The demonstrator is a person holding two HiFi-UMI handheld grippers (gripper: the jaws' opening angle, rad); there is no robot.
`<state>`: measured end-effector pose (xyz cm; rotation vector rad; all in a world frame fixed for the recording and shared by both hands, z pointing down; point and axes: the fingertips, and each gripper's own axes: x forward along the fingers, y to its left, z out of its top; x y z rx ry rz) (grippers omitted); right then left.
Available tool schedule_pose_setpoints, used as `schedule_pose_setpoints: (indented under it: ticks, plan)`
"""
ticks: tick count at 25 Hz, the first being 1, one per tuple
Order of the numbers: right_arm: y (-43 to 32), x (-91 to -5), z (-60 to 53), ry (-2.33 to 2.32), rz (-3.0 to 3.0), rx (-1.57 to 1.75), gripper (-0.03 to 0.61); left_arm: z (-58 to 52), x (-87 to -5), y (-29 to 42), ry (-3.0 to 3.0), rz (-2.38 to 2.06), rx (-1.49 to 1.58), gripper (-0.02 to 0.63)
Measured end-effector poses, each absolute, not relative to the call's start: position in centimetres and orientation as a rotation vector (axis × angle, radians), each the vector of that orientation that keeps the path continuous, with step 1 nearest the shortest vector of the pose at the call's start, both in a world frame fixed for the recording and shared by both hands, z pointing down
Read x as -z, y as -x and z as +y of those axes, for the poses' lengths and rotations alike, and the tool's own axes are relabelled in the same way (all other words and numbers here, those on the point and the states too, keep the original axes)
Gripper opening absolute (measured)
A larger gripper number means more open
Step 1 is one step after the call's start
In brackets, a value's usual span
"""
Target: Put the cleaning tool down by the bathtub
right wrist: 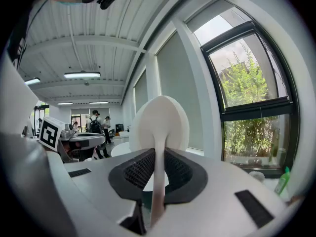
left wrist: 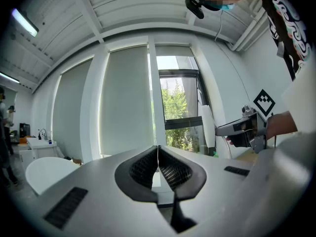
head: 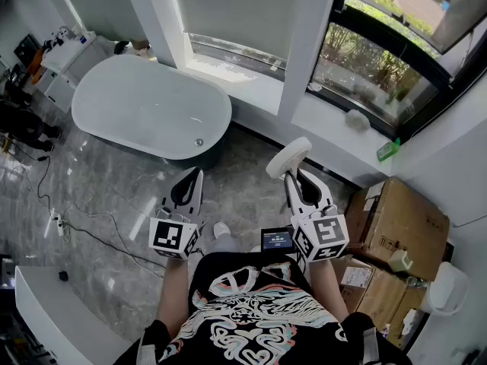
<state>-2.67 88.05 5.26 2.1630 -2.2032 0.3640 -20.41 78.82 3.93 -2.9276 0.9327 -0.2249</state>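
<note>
Head view: the person stands on the grey marble floor [head: 99,196], a gripper in each hand. The right gripper [head: 294,178] holds the white tool [head: 288,157], whose round head sticks out past the fingers and hangs above the floor, near the sill [head: 335,124] and well apart from the tub [head: 148,109]. The left gripper [head: 194,176] points toward the tub's near end and carries nothing. Cardboard boxes [head: 396,219] stand to the right, and a green bottle [head: 388,150] stands on the sill.

Left gripper view: the left gripper [left wrist: 157,150] has its fingers [left wrist: 143,168] pressed together with nothing between them. The tub [left wrist: 44,172] shows low on the left. On the right is the right gripper [left wrist: 245,128], with the tool [left wrist: 207,127] upright before the window.

Right gripper view: the right gripper [right wrist: 158,154] has its fingers [right wrist: 138,169] clamped on the tool's [right wrist: 160,125] thin handle. The handle runs straight up between them to the disc-shaped head above. The left gripper [right wrist: 74,139] shows on the left and the bottle [right wrist: 282,180] low on the right.
</note>
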Motion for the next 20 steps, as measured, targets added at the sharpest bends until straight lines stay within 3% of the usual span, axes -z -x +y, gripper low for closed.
schedule_pose_setpoints:
  ticks: [20]
  plan:
    - [-0.5,-5.7,84.6,-2.126,-2.259,-0.380,0.077,75.3,-4.7,16.4,2.921,0.997,0.199,0.018]
